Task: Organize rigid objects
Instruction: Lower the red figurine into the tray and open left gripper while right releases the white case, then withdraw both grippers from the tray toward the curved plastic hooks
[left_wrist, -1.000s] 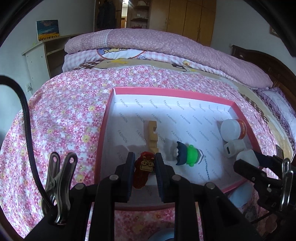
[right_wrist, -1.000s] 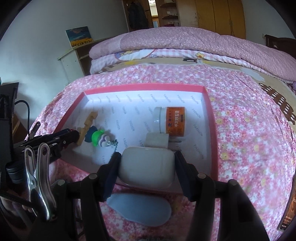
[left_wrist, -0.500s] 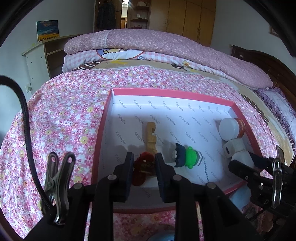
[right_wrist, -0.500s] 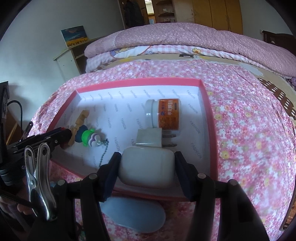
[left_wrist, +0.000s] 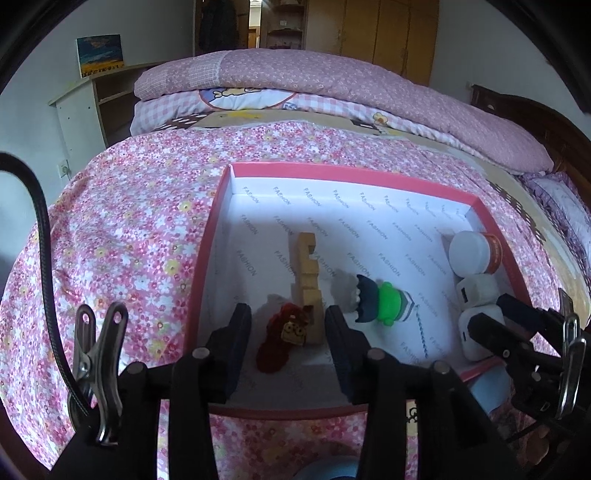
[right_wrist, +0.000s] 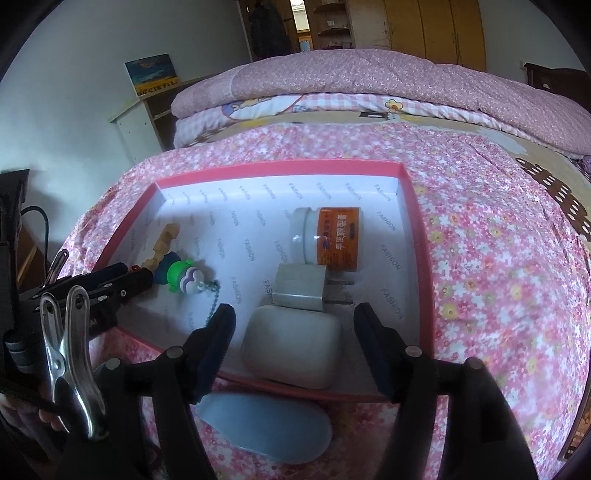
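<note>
A pink-rimmed white box (left_wrist: 207, 258) (right_wrist: 417, 229) lies on the flowered bedspread. In the left wrist view a small red figurine (left_wrist: 284, 338) rests on the box floor against a wooden block (left_wrist: 306, 273). My left gripper (left_wrist: 288, 332) straddles it with jaws opening, pads clear of it. A green toy (left_wrist: 384, 302) (right_wrist: 181, 273) with a chain lies beside it. In the right wrist view a white rounded case (right_wrist: 291, 347) sits at the box's near wall. My right gripper (right_wrist: 293, 332) is opening around it, gaps on both sides.
A white charger plug (right_wrist: 301, 288) (left_wrist: 476, 290) and an orange-labelled white jar (right_wrist: 328, 240) (left_wrist: 472, 253) lie behind the case. A pale blue flat object (right_wrist: 266, 424) lies on the bedspread before the box. Folded quilts (left_wrist: 332, 92) are stacked at the far side.
Both grippers opened. The left let go of the red figurine, which now lies on the box floor. The right released the white case, which now rests inside the box.
</note>
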